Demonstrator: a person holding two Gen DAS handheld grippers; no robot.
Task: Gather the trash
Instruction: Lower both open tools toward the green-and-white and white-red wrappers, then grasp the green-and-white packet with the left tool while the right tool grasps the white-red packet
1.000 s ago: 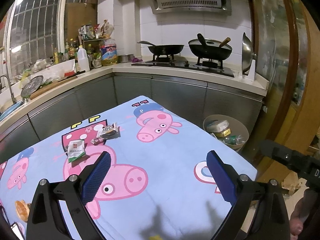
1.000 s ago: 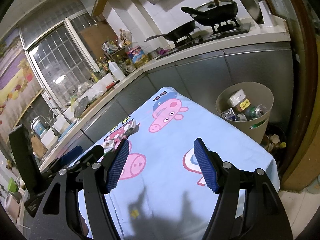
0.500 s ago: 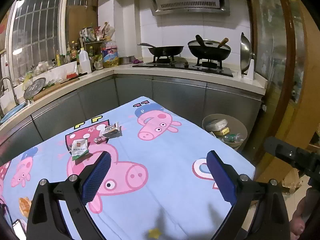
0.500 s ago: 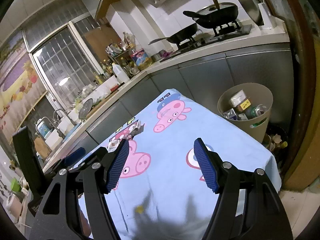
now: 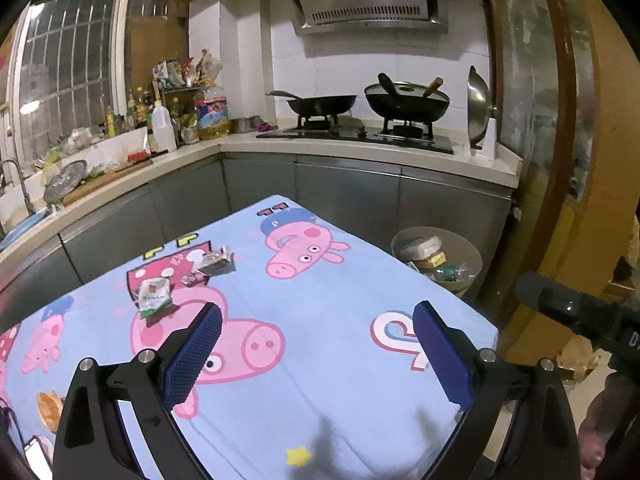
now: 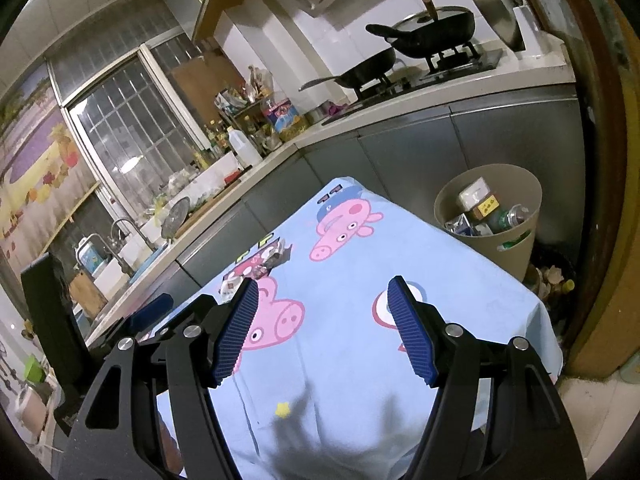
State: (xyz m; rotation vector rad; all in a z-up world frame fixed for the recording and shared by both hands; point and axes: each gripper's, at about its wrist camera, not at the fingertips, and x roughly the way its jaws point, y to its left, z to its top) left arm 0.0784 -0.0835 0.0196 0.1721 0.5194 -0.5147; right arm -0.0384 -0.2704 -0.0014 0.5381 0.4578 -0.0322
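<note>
Hovering over the blue cartoon-pig tablecloth [image 5: 344, 320], left gripper [image 5: 316, 344] with jaws spread wide and nothing between the blue pads [image 5: 196, 354]; pointing forward and down toward the far end of the table; right gripper [image 6: 320, 324] likewise gaping, pads [image 6: 236, 332] apart with only cloth showing between them; hanging above the near half of the table, just beside the left gripper, whose black body is showing at the left edge of the right wrist view.

Lying on the far left part of the cloth, three bits of trash, close together: white and green snack packet [image 5: 153, 297] nearest the left pad, resting on a dark piece; small crumpled wrapper [image 5: 193, 280] just beyond it; dark silvery wrapper [image 5: 216, 261] furthest back, near the pink mushroom print; all three well apart from both sets of pads, untouched; seen in the right wrist view too, partly hidden behind the left pad, packet [image 6: 231, 286] peeking out beside it.

Standing on the floor past the table's right corner, tan waste bin [image 5: 472, 248], against the grey cabinets; already holding boxes, a plastic bottle and other rubbish; same bin [image 6: 516, 184] plain in the right wrist view, open-topped.

Sitting on the hob behind, two black pans [image 5: 406, 100]; cluttering the left counter, bottles and a sink tap.
</note>
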